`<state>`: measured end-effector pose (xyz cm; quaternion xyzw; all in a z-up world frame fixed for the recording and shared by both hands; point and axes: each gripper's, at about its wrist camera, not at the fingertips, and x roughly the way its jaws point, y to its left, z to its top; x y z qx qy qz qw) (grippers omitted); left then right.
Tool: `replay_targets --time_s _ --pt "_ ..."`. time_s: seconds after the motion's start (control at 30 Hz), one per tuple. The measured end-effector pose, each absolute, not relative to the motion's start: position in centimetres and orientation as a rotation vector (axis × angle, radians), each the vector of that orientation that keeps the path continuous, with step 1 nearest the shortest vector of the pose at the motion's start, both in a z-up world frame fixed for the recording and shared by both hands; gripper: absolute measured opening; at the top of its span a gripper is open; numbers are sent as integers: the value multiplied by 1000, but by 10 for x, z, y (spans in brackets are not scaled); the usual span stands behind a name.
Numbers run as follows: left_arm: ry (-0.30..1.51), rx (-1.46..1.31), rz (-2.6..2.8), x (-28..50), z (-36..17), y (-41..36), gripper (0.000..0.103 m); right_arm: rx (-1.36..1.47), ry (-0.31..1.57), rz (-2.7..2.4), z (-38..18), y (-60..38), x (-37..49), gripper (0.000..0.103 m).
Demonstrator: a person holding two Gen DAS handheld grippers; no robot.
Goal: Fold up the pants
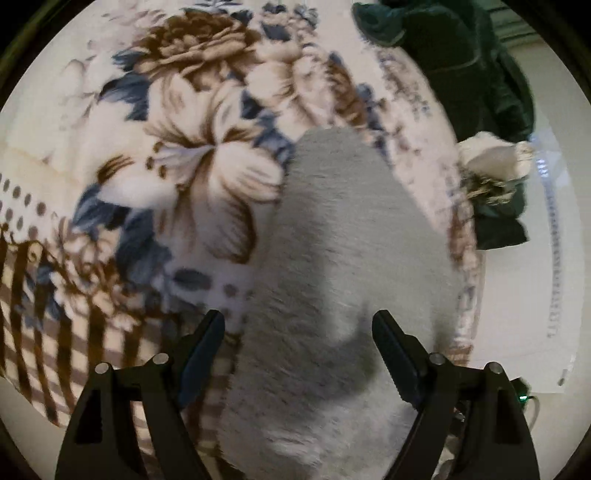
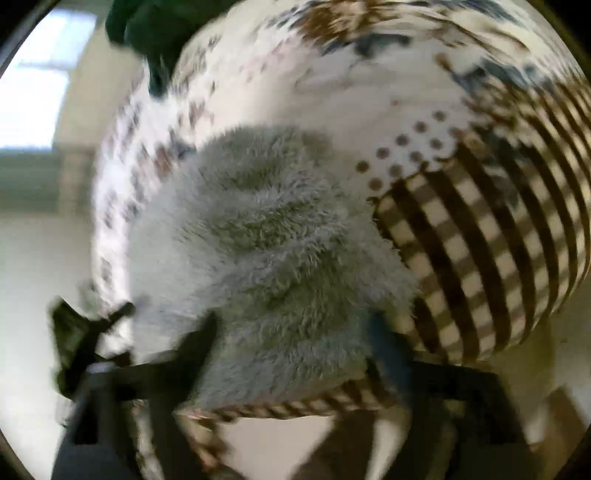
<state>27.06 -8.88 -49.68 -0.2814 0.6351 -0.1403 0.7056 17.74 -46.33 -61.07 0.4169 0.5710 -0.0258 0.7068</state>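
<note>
Grey fleecy pants (image 1: 332, 240) lie on a flower-and-check patterned blanket (image 1: 184, 147). In the left wrist view they run as a long strip from the middle down between the fingers. My left gripper (image 1: 299, 328) stands open over this strip, its black fingers (image 1: 210, 339) spread apart and clear of the cloth. In the right wrist view the pants (image 2: 266, 240) are bunched in ridges near the blanket's edge (image 2: 295, 410). My right gripper (image 2: 295, 332) is blurred, and its jaws stand wide on either side of the bunched fleece, not pinching it.
A dark green garment (image 1: 461, 55) lies at the far right of the blanket and also shows as the dark green garment (image 2: 147, 29). A cream, crumpled cloth (image 1: 491, 155) sits beside it. Pale floor (image 1: 517, 314) lies beyond the blanket's edge. A blurred dark shape (image 2: 81, 332) is at lower left.
</note>
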Motion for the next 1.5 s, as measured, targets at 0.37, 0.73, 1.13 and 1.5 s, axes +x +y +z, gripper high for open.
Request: replay_targets --time_s 0.37,0.73,1.13,1.5 --pt "1478 -558 -361 254 -550 -95 93 1330 1304 86 -725 -448 180 103" --pt "1511 -702 -431 263 -563 -97 99 1351 1280 106 -724 -435 198 103" --pt "1360 -742 -543 255 -522 -99 46 1152 1179 55 -663 -399 202 40" --pt "1151 -845 -579 315 -449 -38 45 1032 1069 164 -553 -373 282 37"
